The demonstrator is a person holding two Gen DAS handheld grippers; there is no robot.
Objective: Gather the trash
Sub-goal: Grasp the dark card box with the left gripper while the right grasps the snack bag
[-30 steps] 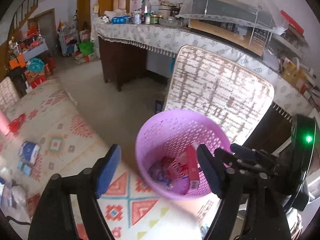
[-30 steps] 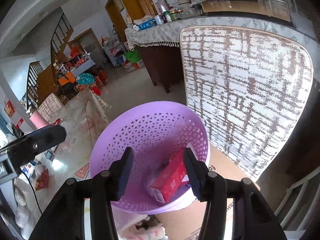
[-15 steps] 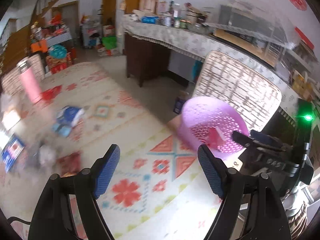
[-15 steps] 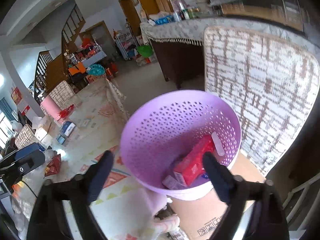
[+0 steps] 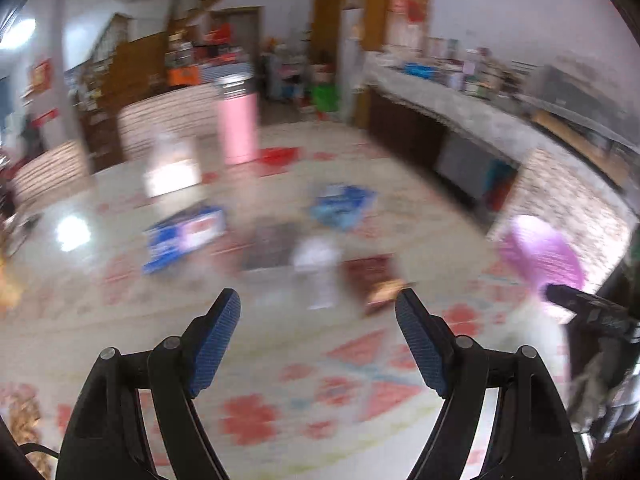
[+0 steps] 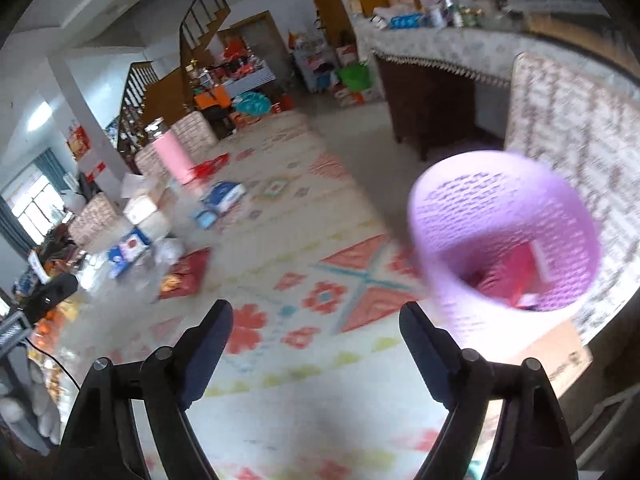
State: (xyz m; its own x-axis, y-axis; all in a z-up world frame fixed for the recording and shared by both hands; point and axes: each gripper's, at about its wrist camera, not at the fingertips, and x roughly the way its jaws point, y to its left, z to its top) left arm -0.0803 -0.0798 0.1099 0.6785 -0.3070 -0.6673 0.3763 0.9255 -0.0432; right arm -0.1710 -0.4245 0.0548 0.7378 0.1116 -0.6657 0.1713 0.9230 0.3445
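Note:
My left gripper (image 5: 317, 296) is open and empty above the patterned tablecloth (image 5: 280, 360). Blurred trash lies just ahead of it: a dark red packet (image 5: 368, 276), a white crumpled piece (image 5: 316, 256), a blue-and-white box (image 5: 184, 236) and a blue packet (image 5: 344, 202). The purple basket (image 5: 536, 248) stands at the far right. My right gripper (image 6: 316, 306) has wide jaws that are closing with nothing between them. The purple basket (image 6: 480, 216) is to its right, with a red box (image 6: 516, 276) lying inside.
A pink bottle (image 5: 237, 128) stands at the far side of the cloth beside a white box (image 5: 172, 168). A woven chair back (image 6: 560, 120) rises behind the basket. A long covered counter (image 6: 460, 44) with jars runs along the back right.
My right gripper let go of the red box, which now lies in the basket, and opened wide. Both views swung left, away from the basket, toward the trash on the cloth.

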